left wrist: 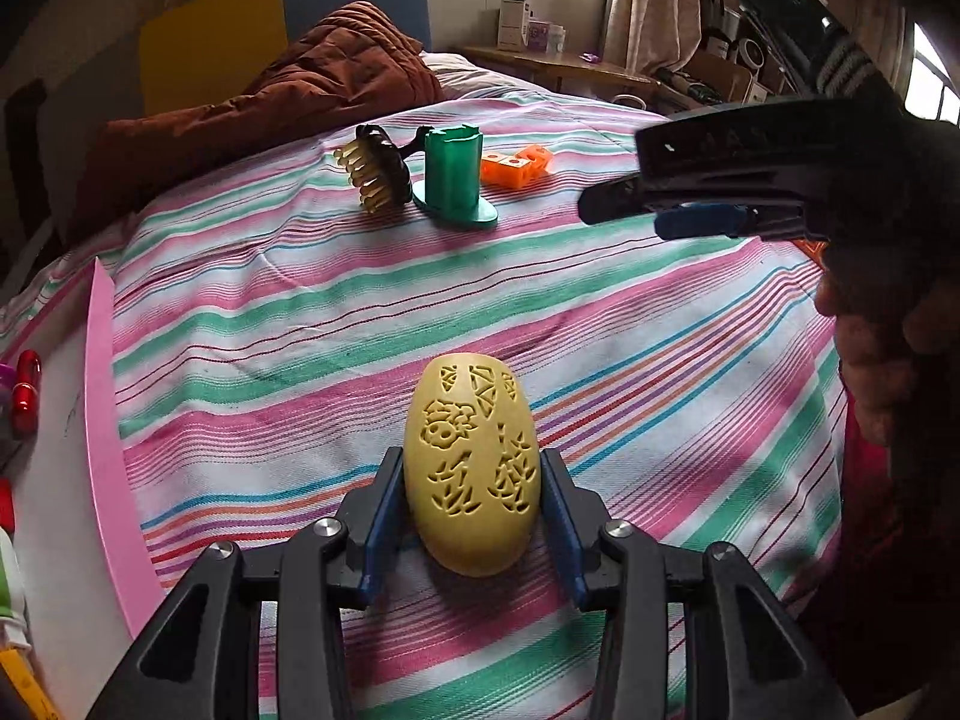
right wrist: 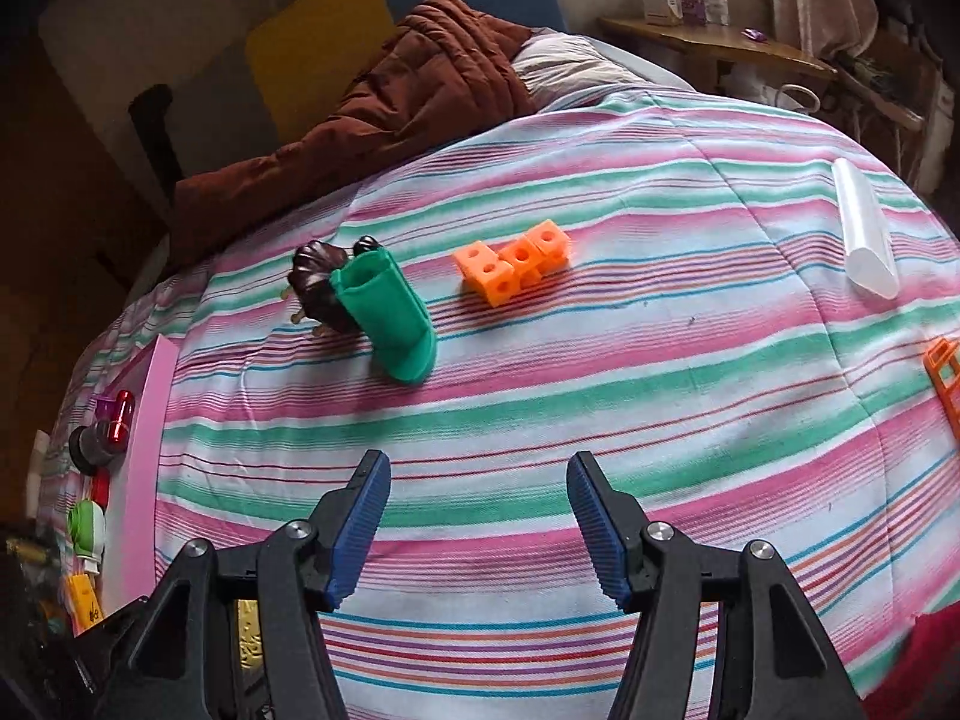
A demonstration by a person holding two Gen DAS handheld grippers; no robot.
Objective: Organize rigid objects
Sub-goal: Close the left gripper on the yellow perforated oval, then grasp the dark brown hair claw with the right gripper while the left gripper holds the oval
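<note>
Left gripper (left wrist: pixel 473 531): clenched on the yellow carved oval (left wrist: pixel 471 471), its blue pads (left wrist: pixel 384 525) pressed against both flanks of the piece.
Yellow carved oval: between the left jaws, long axis pointing ahead, above the striped bedspread (left wrist: pixel 288 300); whether it touches the cloth cannot be told.
Pink tray edge (left wrist: pixel 111 438): far to the left of the left gripper, with a red capsule-shaped piece (left wrist: pixel 27 390) lying beyond it.
Brown brush with yellow bristles (left wrist: pixel 378 171): well ahead and slightly left of the left gripper, touching the green holder (left wrist: pixel 456 177).
Green holder: well ahead of the left gripper, upright on its flat base.
Orange linked cubes (left wrist: pixel 516 167): just to the right of the green holder, well ahead.
Path ahead of left gripper: bare striped cloth between the oval and that cluster.
Right gripper (right wrist: pixel 478 531): released, jaws spread with only bedspread between them; it also shows in the left view, up to the right of the left gripper.
Person's hand (left wrist: pixel 876 360): on the right gripper's handle, at the right edge of the left view.
Ahead-left of right gripper: the green holder, tilted in this view, with the brush behind and touching it.
Straight ahead of right gripper: the orange linked cubes, well apart from the jaws.
White translucent tube (right wrist: pixel 864 228): far ahead to the right, lying on the cloth.
Orange frame piece (right wrist: pixel 945 384): at the right edge, partly cut off.
Brown quilt (right wrist: pixel 420 90): heaped beyond everything, at the head of the bed.
</note>
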